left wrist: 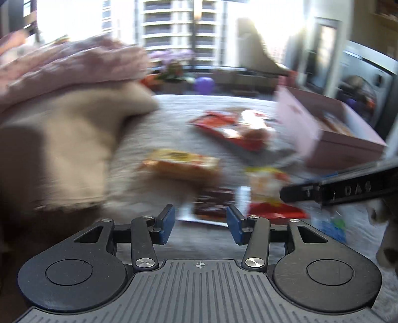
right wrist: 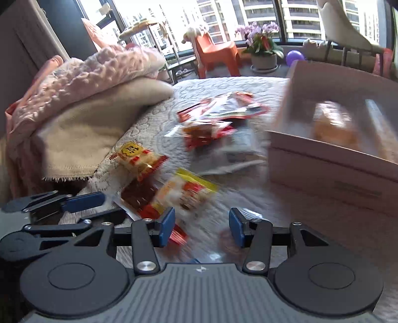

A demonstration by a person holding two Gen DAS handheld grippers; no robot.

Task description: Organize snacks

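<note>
Snack packets (right wrist: 171, 188) are strewn on the bed (right wrist: 206, 84) left of the box (right wrist: 323, 169). Both tools, left (left wrist: 200, 221) and right (right wrist: 201, 227), are held spread and empty. Overlapping packets may be pinched together, or slick film may slip.

Both cameras sit just behind their own fingers and look forward and down over the bed (right wrist: 211, 87), close to it. The left wrist view faces the snacks (left wrist: 231, 129) and the box (left wrist: 343, 146) at right. The right wrist view looks from a spot further right; the left gripper (right wrist: 84, 211) shows at its left edge. Both share the snacks, box, blankets (right wrist: 94, 72) and window (right wrist: 219, 15).
</note>
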